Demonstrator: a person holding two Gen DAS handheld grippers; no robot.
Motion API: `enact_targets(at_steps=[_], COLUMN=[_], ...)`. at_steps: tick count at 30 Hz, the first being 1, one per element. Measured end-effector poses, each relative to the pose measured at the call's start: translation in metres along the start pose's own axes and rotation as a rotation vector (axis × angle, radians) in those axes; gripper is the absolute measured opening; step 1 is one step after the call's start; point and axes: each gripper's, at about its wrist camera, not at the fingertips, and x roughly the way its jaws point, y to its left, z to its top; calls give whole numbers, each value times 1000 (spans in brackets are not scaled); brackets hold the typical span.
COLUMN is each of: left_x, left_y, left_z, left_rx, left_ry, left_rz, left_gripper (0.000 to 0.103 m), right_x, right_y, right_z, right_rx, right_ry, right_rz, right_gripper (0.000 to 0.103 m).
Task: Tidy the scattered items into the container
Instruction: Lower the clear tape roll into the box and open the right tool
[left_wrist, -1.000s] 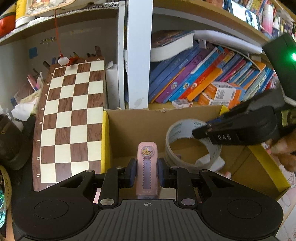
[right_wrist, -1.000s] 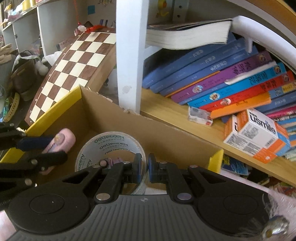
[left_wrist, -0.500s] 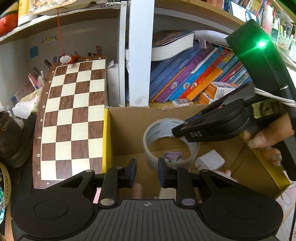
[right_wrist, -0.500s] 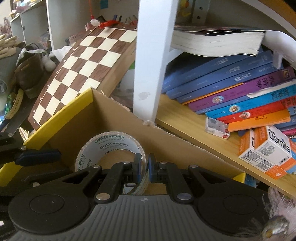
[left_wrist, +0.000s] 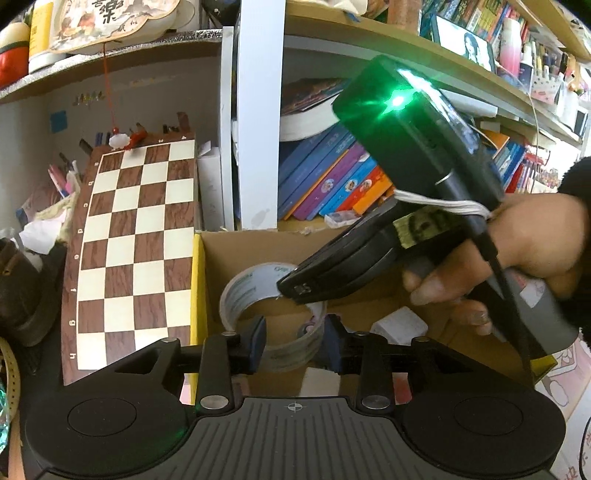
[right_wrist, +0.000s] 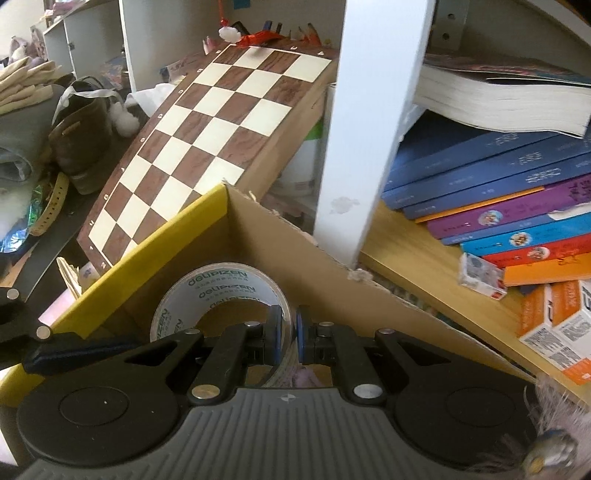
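The wooden shelf (right_wrist: 417, 258) lay beyond the right gripper (right_wrist: 290, 334), behind the cardboard box (right_wrist: 332, 280). On it, to the gripper's right, leaned a row of books (right_wrist: 517, 206). A small white packet (right_wrist: 480, 275) and orange cartons (right_wrist: 557, 325) rested in front of them.

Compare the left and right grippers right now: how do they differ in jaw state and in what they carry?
The left gripper has its jaws apart and opening with nothing pressed between its pads; the right gripper is clamped shut on the wall of the tape roll.
The left gripper carries nothing; the right gripper holds the tape roll on edge.
Both point down into the cardboard box, the one with a yellow rim.
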Motion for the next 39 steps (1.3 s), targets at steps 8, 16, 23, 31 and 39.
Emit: enact_targets(at_steps=[8, 16, 23, 31, 39], left_x=[2, -1, -13, -33, -53], left_y=[1, 0, -7, -14, -17], left_z=[-2, -3, -1, -1, -7], left_rx=[-3, -5, 12, 31, 40], left_ry=[11, 14, 0, -14, -9], left_rz=[1, 7, 1, 14, 30], left_gripper=[35, 35, 35, 35, 35], right_x=[3, -4, -25, -57, -88], right_y=[4, 3, 2, 6, 16], right_z=[3, 5, 3, -6, -22], right_rx=[5, 8, 29, 38, 53], right_ry=[-10, -22, -49, -74, -95], right_rz=[10, 35, 29, 15, 6], right_gripper=[9, 23, 24, 27, 28])
